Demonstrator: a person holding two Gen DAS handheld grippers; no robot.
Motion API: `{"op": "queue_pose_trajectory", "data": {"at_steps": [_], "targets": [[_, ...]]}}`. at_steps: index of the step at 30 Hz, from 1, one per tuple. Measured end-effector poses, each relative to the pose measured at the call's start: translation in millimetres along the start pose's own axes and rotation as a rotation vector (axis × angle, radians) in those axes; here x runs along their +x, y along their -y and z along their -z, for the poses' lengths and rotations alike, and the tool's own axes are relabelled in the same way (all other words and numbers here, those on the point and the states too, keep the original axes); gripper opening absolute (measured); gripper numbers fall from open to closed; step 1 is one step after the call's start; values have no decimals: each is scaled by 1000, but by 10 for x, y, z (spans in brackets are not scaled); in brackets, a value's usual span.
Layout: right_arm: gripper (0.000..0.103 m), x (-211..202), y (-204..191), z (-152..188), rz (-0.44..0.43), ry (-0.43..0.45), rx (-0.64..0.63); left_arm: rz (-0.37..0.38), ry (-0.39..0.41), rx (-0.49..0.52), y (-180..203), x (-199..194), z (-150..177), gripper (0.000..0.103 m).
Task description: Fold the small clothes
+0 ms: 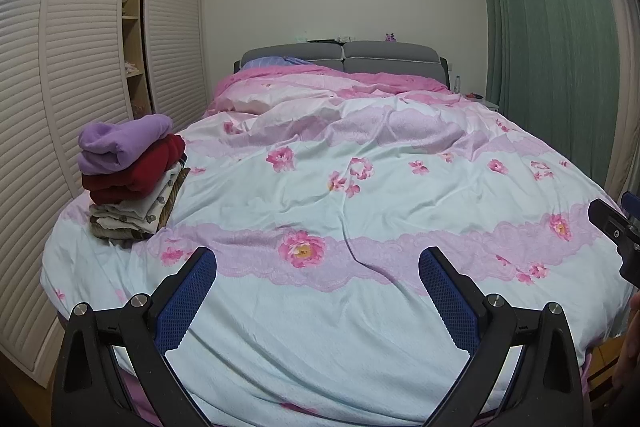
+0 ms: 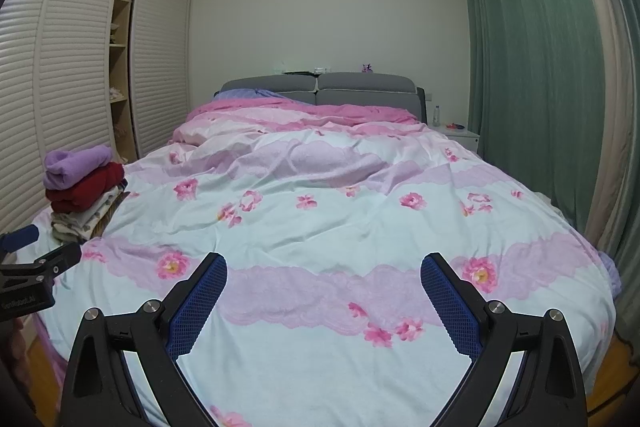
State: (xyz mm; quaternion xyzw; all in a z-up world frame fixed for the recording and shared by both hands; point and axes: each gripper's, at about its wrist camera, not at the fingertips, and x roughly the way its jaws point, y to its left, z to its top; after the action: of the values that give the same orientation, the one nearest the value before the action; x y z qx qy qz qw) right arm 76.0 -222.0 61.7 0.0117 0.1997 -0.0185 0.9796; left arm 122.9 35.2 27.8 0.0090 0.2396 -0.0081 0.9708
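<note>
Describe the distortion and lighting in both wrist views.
Left wrist view: strong fisheye bowing of the wardrobe doors and curtain, dark corner vignette, dim even light, open left gripper sharp. Right wrist view: same bowing, duvet bulging, soft shadowless light, open right gripper sharp.

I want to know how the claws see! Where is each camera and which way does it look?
Left wrist: sits on the left claw, faces up the bed; its open fingers and the right claw show.
Right wrist: sits on the right claw, faces the same way; its open fingers and the left claw show.
Both share the clothes pile, headboard, curtain.
</note>
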Motion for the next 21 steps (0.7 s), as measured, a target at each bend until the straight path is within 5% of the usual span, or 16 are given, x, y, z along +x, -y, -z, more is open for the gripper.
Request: {"op": "queue_pose_trajectory", "data": {"at_steps": [21], "targets": [[98, -13, 0, -13, -6, 6, -1, 0, -3, -2, -1, -25, 18, 103]]}}
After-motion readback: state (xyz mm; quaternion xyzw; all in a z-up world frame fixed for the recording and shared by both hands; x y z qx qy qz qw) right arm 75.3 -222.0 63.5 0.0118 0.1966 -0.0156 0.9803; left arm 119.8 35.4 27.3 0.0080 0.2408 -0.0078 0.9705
